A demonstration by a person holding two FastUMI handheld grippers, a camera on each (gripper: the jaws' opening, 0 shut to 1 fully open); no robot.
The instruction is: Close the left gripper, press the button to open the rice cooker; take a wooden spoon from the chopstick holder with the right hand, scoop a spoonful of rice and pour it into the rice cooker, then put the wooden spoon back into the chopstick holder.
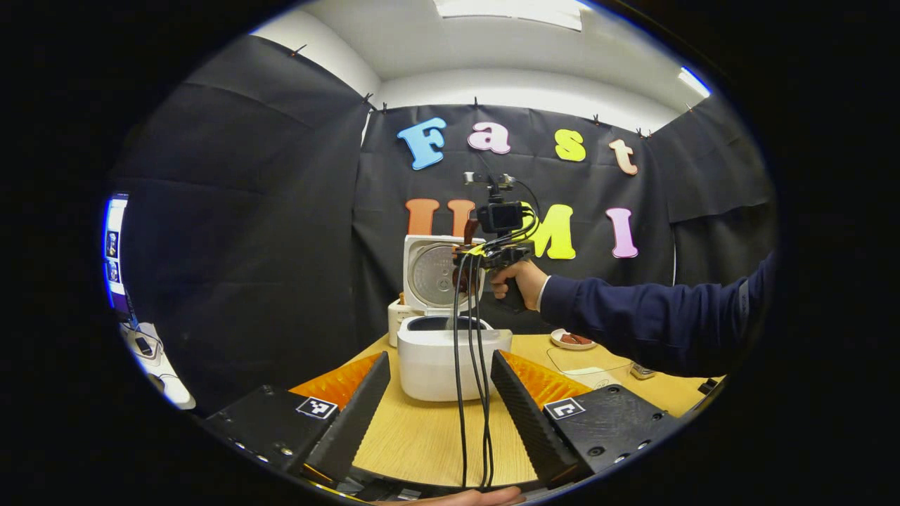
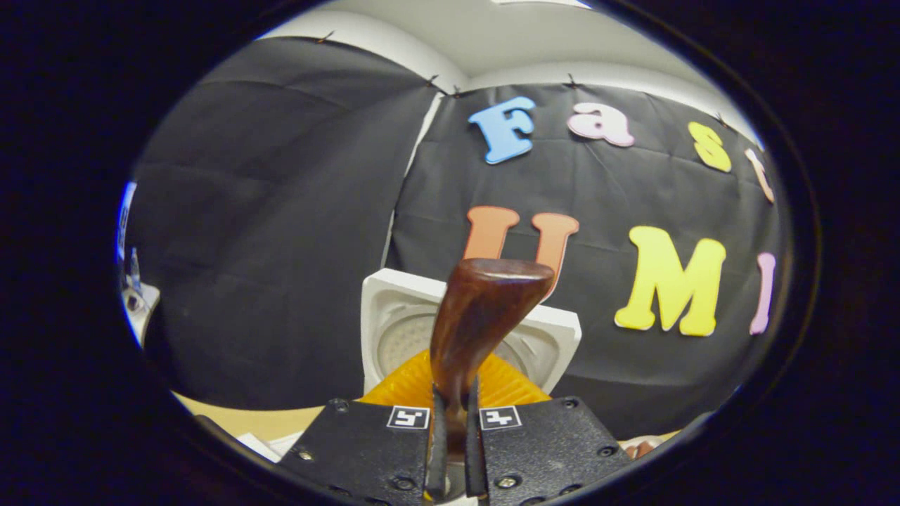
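The white rice cooker [image 1: 443, 365] stands on the wooden table with its lid [image 1: 430, 274] raised. My left gripper [image 1: 439, 358] is open just in front of it, with nothing between its fingers. Above the open pot, a hand in a dark blue sleeve holds my right gripper [image 1: 470, 258] with the dark wooden spoon [image 1: 469, 230]. In the right gripper view my right gripper [image 2: 453, 402] is shut on the spoon's handle, and the spoon's head [image 2: 489, 295] rises in front of the cooker lid [image 2: 394, 330]. The chopstick holder [image 1: 396, 313] peeks out behind the cooker's left side.
A small white dish [image 1: 573, 340] with reddish pieces sits on the table [image 1: 422, 436] to the right of the cooker, and a clear container [image 1: 590, 365] lies nearer. Black cables [image 1: 471, 393] hang from the right gripper down in front of the cooker.
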